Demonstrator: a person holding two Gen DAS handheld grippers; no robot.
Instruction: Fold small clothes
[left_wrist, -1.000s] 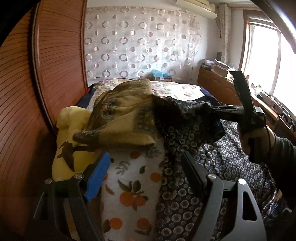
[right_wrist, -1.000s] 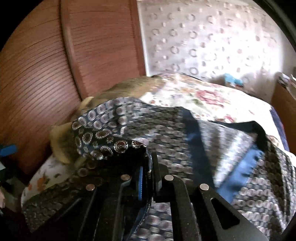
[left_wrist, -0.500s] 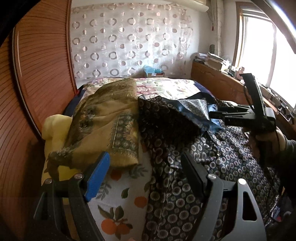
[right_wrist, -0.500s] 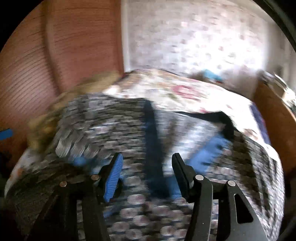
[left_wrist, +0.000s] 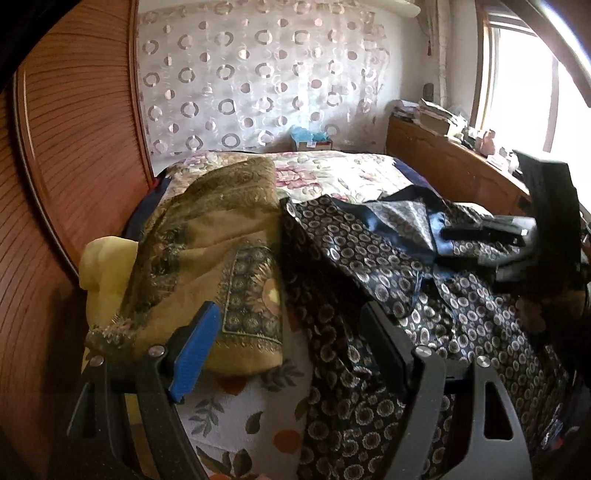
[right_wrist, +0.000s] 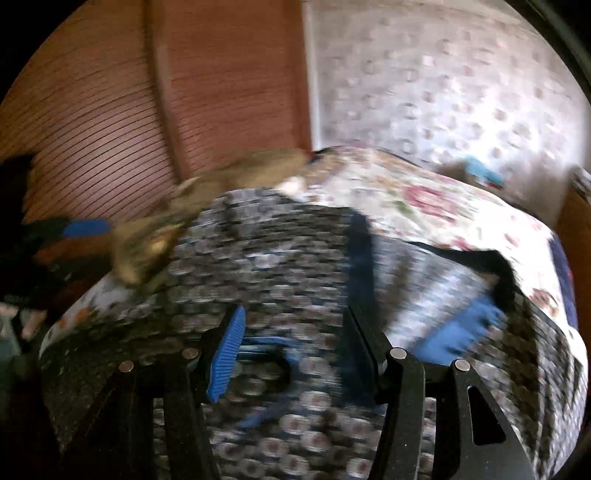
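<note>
Both claws are standing with jaws apart and gripping nothing: the left claw (left_wrist: 291, 347) is hovering low over the near end of the bed (left_wrist: 332, 173), while the right claw (right_wrist: 295, 350), seen in the left wrist view as a dark frame at the far right (left_wrist: 546, 229), is hanging just above the dark circle-print garment (left_wrist: 369, 266). One second ago the right claw was clamped on a fold of this garment and holding it raised; half a second ago its jaws were already parted, and now the cloth is lying slack on the bed, a flap turned over so that the paler, blue-edged reverse side (right_wrist: 436, 295) is facing upward. The right wrist view is blurring, which suggests that this claw is moving. Beside the dark garment, and touching it along one edge, the ochre patterned cloth (left_wrist: 221, 243) is resting on the yellow item (left_wrist: 105, 258) and the orange-print cover (left_wrist: 251, 417). The release is indicating that one fold has probably been laid down; the garment is looking rumpled, not squared, so further folds and smoothing are likely remaining.
</note>
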